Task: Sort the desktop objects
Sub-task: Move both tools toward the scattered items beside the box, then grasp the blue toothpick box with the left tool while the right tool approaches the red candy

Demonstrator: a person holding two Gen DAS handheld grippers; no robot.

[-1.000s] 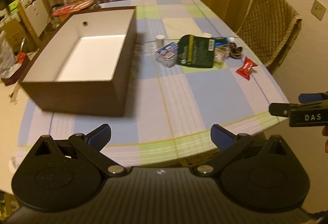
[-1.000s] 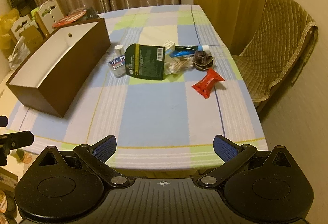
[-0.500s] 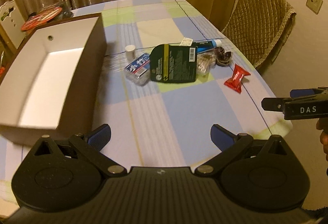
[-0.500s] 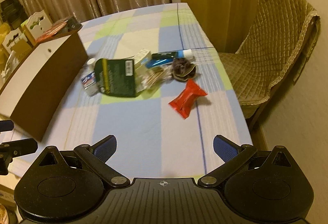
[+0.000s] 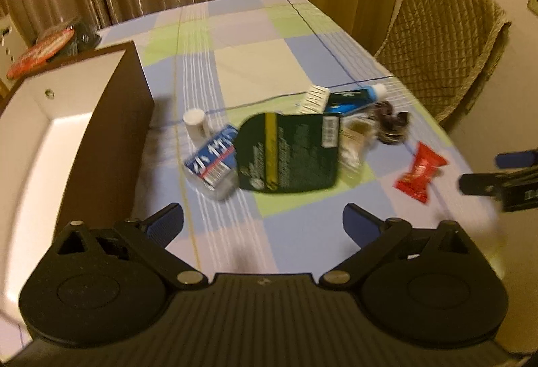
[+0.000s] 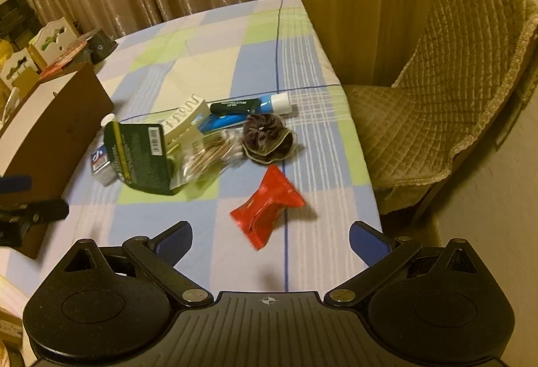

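- Grippers both wide open and empty: left gripper [image 5: 263,220] hanging over the desk's [image 6: 296,64] near edge beside the brown box [image 5: 101,145]; right gripper [image 6: 270,237] just short of the red packet [image 6: 267,207].
- Red packet lying alone toward the right edge, apart from the heap, hence probably the easiest first pick.
- Heap at mid-desk: green card [image 6: 141,155] overlapping small bottle [image 5: 212,158], cotton swabs [image 6: 208,155], scrunchie [image 6: 265,140], blue tube [image 6: 248,105].
- Box standing open at the left edge, interior bare, ready as the likely drop spot.
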